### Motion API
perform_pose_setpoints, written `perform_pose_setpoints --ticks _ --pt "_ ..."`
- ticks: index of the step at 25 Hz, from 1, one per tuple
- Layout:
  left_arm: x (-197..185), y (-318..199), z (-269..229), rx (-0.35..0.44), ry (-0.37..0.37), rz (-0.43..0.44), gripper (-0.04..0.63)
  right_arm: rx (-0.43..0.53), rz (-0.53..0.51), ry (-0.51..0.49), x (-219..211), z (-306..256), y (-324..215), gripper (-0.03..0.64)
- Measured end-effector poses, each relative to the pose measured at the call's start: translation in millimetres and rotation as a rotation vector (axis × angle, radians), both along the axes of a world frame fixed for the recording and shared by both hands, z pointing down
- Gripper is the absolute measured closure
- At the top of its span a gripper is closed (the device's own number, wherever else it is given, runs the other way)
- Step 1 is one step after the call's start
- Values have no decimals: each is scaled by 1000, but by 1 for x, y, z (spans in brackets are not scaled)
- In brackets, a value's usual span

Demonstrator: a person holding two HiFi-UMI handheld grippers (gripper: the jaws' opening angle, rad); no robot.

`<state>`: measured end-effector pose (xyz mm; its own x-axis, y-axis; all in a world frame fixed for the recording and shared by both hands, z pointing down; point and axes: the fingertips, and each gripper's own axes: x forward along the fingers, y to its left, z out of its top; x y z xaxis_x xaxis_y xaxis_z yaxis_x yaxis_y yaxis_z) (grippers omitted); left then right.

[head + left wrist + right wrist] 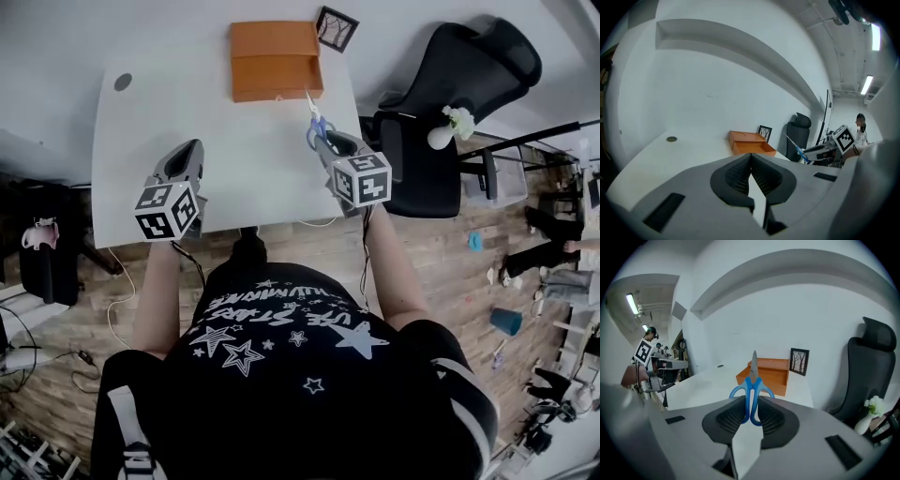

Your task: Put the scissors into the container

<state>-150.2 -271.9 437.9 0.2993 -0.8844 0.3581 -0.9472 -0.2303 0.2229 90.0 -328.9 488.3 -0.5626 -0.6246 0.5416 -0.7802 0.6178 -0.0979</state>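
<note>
My right gripper [751,409] is shut on the blue-handled scissors [752,387], blades pointing up and forward toward the orange container [765,372]. In the head view the scissors [316,120] hang above the table's right side, just short of the open orange container [276,61] at the far edge, held by the right gripper [330,142]. My left gripper [189,156] hovers over the table's near left, jaws shut with nothing between them. In the left gripper view the left gripper [750,158] points at the container [751,143]; the scissors [795,147] show at the right.
A small framed picture [337,27] stands right of the container. A black office chair [450,103] sits off the white table's [234,169] right edge, with a white vase of flowers [448,127] on it. A round grommet [123,82] marks the table's far left.
</note>
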Motion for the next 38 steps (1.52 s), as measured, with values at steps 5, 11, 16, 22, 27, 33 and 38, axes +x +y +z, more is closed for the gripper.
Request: perform_pose_setpoints --ticks 5,11,16,22,27,33,38 --pt "-23 -39 -10 17 7 -3 577 34 -32 93 -14 -10 -47 515" --pt "-45 -75 -16 20 13 1 577 66 -139 238 -34 -14 -90 515" --pt "-55 -111 -11 13 15 7 577 101 -253 402 -41 -5 -128 515" --pt "-60 -149 1 -5 0 16 577 133 -404 549 -49 13 -170 515" --pt "-71 -169 13 -29 9 19 577 122 -485 600 -66 25 -192 514" --pt "-75 -184 32 -66 4 27 577 96 -600 657 -78 55 -204 515" --pt "-75 -194 39 -88 16 23 577 79 -694 715 -86 75 -214 515"
